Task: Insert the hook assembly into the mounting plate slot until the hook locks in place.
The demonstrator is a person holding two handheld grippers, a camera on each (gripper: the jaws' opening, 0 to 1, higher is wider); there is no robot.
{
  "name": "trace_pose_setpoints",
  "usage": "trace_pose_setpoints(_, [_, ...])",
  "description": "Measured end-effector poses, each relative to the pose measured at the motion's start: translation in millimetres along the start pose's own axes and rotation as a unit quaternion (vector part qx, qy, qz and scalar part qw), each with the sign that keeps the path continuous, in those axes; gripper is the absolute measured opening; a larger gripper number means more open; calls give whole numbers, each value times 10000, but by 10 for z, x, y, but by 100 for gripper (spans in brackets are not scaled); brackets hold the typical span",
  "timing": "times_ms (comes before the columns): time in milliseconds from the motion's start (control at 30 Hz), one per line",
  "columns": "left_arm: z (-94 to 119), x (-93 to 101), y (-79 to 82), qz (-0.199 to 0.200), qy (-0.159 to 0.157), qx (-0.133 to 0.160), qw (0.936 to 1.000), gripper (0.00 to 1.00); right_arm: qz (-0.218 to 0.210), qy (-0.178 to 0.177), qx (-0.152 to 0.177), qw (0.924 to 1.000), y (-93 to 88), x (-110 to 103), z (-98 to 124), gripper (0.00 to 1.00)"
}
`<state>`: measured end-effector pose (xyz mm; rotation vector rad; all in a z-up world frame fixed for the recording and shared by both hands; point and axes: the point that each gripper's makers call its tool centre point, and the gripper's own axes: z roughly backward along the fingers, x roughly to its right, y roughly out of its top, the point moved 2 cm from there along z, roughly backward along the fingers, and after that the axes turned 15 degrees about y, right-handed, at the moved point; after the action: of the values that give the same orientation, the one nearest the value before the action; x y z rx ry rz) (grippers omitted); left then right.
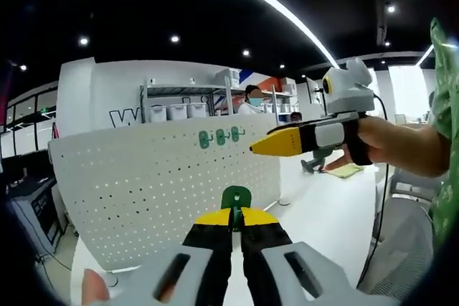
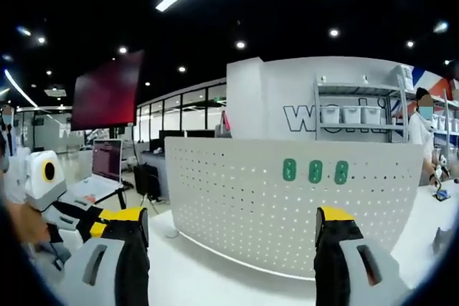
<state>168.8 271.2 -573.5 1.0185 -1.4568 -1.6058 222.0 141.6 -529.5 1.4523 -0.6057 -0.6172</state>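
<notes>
A white pegboard [image 1: 154, 177] is seen standing upright on a white table [image 1: 323, 227] in the left gripper view, with 3 green hooks [image 1: 219, 136] mounted in a row near its top edge. The left gripper [image 1: 236, 214] is closed on a 4th green hook [image 1: 236, 197], held between its yellow-tipped jaws in front of the pegboard's lower right part, apart from the mounted row. The right gripper [image 1: 265, 145] is seen entering from the right, carried by a hand [image 1: 391, 145]; its yellow tips appear together from this side, just right of the mounted hooks. In the right gripper view the pegboard [image 2: 237, 198] is seen face-on, and the 3 hooks [image 2: 315, 171] appear as rounded green plates side by side; here the right gripper's jaws are shown spread wide with nothing between them. The left gripper [image 2: 118, 223] is partly seen at the lower left. Large dark letters on the rear wall [image 2: 301, 116] are cut off by a shelf [image 2: 355, 112] of white bins; "wo" is legible. A laptop [image 2: 100, 170] and a dark red screen [image 2: 107, 91] are shown at the left.
</notes>
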Motion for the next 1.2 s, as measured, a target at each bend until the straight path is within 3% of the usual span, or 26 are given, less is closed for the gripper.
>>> trace_pose_setpoints(500, [-224,-79,268,403,441,271,9978,3,467,9,75,9989,14,-19,17,100])
trace_pose_setpoints(1200, [-569,-44,538,696,1030,393,9915,3,504,67,50,9987,32,34,75,100])
